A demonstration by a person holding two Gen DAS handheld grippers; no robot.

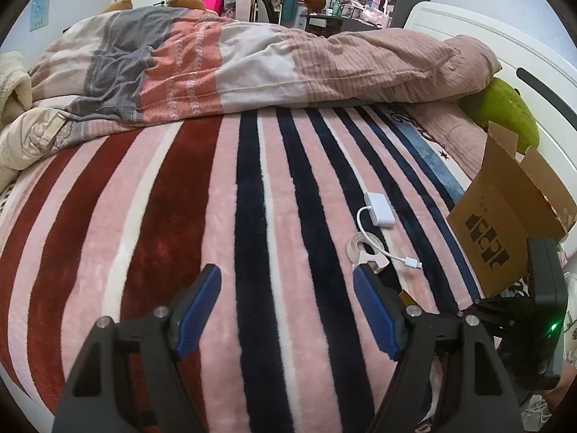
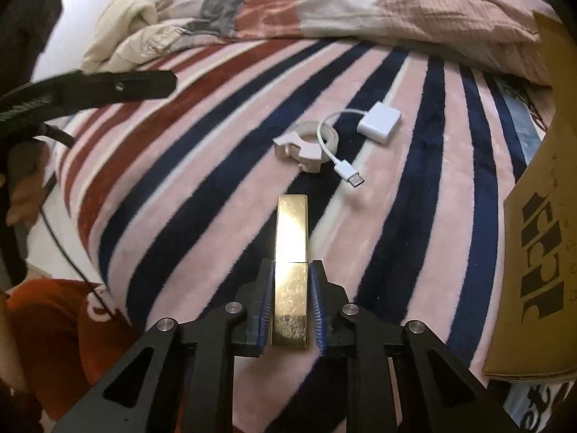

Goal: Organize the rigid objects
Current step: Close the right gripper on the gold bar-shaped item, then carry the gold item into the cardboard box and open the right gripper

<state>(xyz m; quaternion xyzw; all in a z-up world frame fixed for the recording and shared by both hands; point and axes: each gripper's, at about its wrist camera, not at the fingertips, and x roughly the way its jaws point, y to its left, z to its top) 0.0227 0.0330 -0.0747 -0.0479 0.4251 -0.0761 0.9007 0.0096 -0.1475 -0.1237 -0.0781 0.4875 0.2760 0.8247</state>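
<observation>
My right gripper point(image 2: 291, 270) is shut on a gold rectangular case point(image 2: 291, 238), held just above the striped blanket. Beyond it lie a pale pink tape dispenser with a roll point(image 2: 306, 144) and a white adapter with a USB-C cable point(image 2: 379, 122). My left gripper point(image 1: 286, 278) is open and empty over the blanket. In the left wrist view the adapter point(image 1: 378, 207) and the tape dispenser point(image 1: 364, 250) lie just past its right finger. A cardboard box point(image 1: 505, 223) stands at the right; it also shows in the right wrist view point(image 2: 537, 252).
A striped fleece blanket point(image 1: 180, 216) covers the bed. A rumpled duvet point(image 1: 252, 65) lies across the far side, a green plush point(image 1: 505, 108) by the white headboard point(image 1: 505, 47). Cluttered shelves stand behind. The other gripper's arm point(image 2: 90, 86) crosses the left of the right wrist view.
</observation>
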